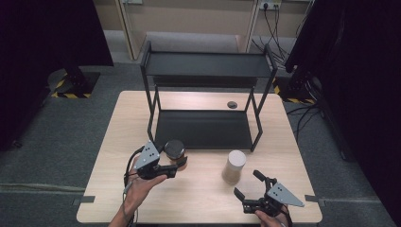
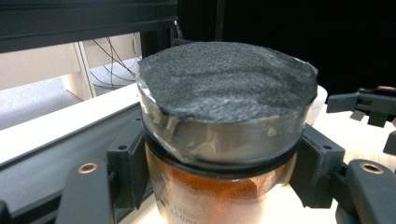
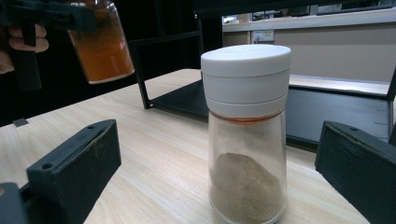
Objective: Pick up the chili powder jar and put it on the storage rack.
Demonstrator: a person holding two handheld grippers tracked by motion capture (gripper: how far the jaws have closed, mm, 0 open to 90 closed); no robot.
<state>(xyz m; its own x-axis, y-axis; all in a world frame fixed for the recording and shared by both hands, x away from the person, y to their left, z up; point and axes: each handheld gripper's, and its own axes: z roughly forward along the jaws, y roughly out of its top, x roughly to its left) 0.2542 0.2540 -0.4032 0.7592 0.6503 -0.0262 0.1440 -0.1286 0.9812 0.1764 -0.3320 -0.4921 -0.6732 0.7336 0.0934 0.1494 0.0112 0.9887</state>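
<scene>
The left gripper (image 1: 181, 163) is clamping a jar of orange powder (image 2: 219, 186) just below its dark lid (image 2: 224, 79), holding it clear of the wooden table (image 1: 118, 156), as the right gripper view is showing. At about four o'clock from it, the right gripper (image 1: 247, 185) is hovering with jaws spread wide, grasping nothing. A white-capped shaker (image 3: 246, 135) is standing upright between those jaws, untouched. At twelve o'clock, a black two-tier rack (image 1: 206, 65) is sitting on the table.

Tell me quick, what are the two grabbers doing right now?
Left gripper: jaws closed on the dark-lidded jar of orange powder, lifted off the table.
Right gripper: jaws open, holding nothing, facing the white-capped shaker.
</scene>
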